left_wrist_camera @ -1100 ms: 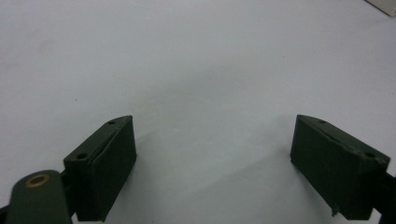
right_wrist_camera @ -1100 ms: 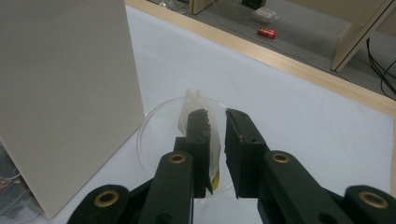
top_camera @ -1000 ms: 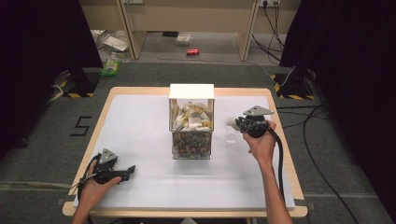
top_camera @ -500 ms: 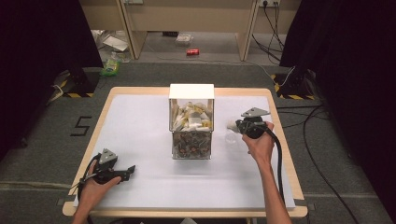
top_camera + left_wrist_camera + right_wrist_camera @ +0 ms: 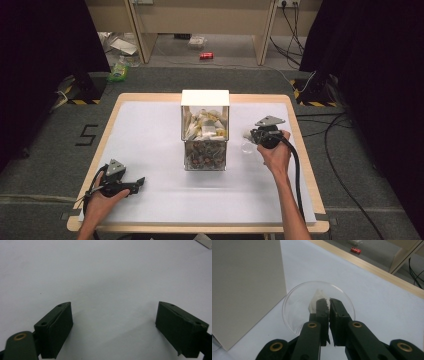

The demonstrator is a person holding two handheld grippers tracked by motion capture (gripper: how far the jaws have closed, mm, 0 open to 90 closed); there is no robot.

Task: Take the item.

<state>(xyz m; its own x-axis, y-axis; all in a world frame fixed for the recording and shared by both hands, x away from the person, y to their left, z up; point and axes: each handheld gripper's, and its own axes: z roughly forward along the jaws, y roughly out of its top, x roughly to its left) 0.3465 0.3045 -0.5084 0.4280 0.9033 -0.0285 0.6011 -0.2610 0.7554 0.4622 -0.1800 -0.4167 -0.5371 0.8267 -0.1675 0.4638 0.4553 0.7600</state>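
My right gripper (image 5: 329, 301) is shut on a small white packet (image 5: 315, 301) with a jagged edge, pinched at the jaw tips. The packet hangs over a clear round dish (image 5: 297, 312); whether it touches the dish I cannot tell. In the high view the right gripper (image 5: 252, 135) sits just right of the clear box (image 5: 205, 150), with the dish (image 5: 246, 146) below its tips. My left gripper (image 5: 137, 182) rests low near the table's front left, its jaws wide apart. In its own view the left gripper (image 5: 113, 332) has only bare white table between the jaws.
The clear box, white-lidded (image 5: 205, 97), stands mid-table and holds several packets above and darker items below. Its pale wall (image 5: 244, 285) rises close to the left of my right jaws. The wooden table edge (image 5: 372, 267) runs beyond the dish. A black cable (image 5: 296, 170) trails along the right forearm.
The right hand with the white packet has edged slightly lower in the picture, beside the box. The left hand has kept still.
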